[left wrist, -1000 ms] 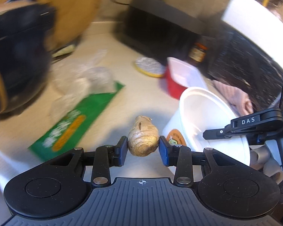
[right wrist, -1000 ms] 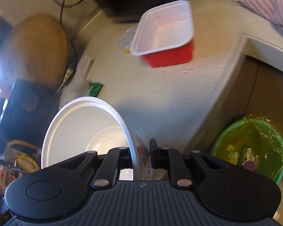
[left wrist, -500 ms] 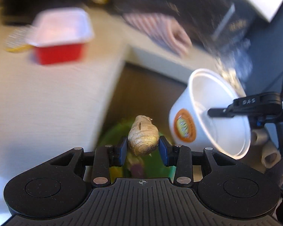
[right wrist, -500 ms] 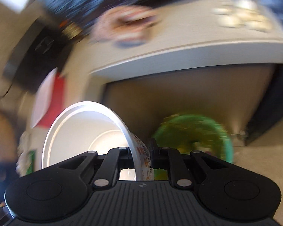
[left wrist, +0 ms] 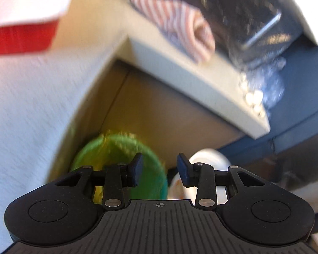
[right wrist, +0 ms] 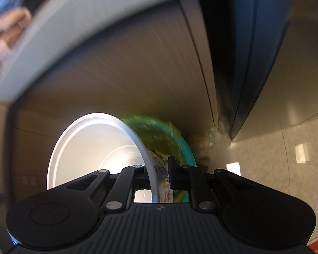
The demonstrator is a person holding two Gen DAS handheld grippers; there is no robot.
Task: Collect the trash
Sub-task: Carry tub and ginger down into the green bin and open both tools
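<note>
My left gripper [left wrist: 160,170] is open and empty, above the green trash bin [left wrist: 146,158] that stands on the floor below the counter edge. The ginger piece is not in view. My right gripper [right wrist: 159,171] is shut on the wall of a white paper cup [right wrist: 91,146] with an orange print, held just over the same green bin [right wrist: 171,139]. The cup also shows in the left wrist view [left wrist: 209,158], to the right of the bin.
A red and white tray [left wrist: 25,27] and a striped cloth [left wrist: 180,23] lie on the pale counter [left wrist: 42,105]. Brown cabinet fronts [right wrist: 137,67] rise behind the bin. A dark blue panel [right wrist: 250,42] stands to the right, above the grey floor [right wrist: 286,158].
My left gripper has opened and the ginger piece has gone from between its fingers. Both grippers have moved off the counter and down toward the green bin, the right one still holding the cup.
</note>
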